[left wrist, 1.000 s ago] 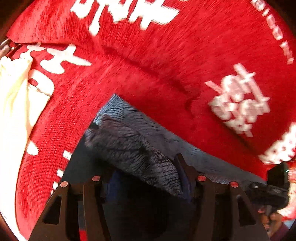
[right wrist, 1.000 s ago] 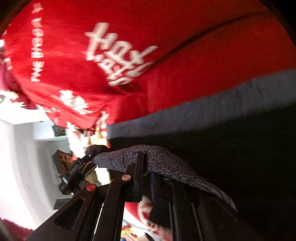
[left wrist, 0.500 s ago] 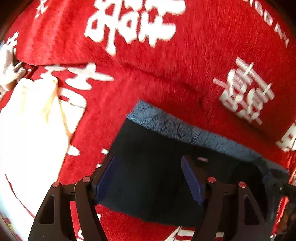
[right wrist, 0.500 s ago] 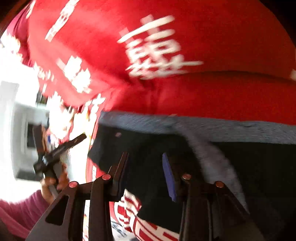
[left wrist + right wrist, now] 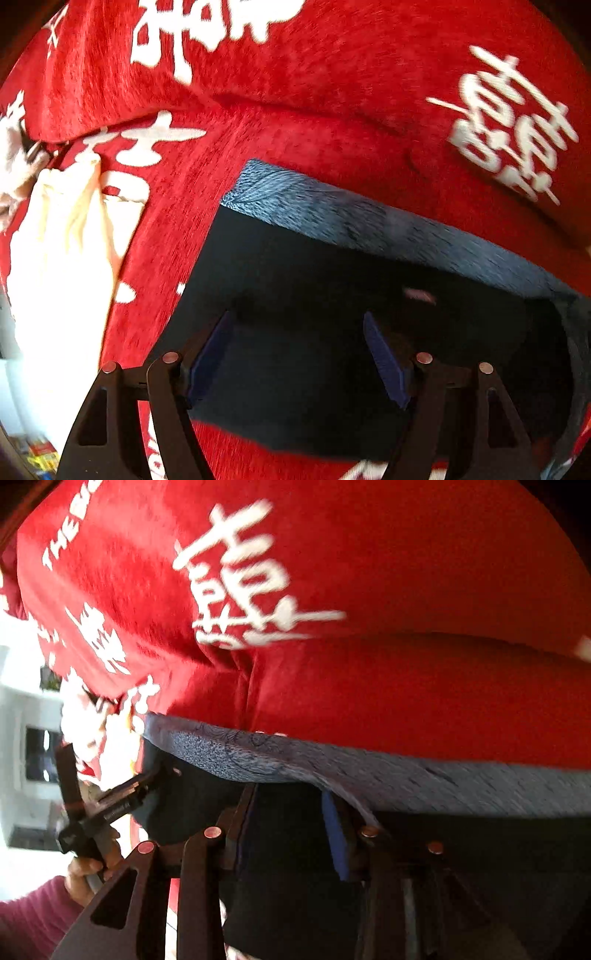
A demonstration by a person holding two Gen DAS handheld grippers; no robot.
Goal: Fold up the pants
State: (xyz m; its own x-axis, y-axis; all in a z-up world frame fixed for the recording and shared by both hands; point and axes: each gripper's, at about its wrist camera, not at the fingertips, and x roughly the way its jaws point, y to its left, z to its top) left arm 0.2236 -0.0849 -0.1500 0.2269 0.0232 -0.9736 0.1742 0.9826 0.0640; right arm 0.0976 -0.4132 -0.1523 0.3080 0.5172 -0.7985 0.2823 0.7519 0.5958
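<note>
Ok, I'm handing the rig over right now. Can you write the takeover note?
Left tongs: open, nothing between the pads, jaws have just been opening, above the pants.
Right tongs: open, have just let go, also empty over the pants.
Pants: dark, folded into a flat rectangle on the red cloth, a grey-blue band showing along the far edge.
White cloth: lies apart, to the left of the pants.
Done: this fold is laid down and released.
Left: check whether another fold is wanted; otherwise tidy the edges.
</note>
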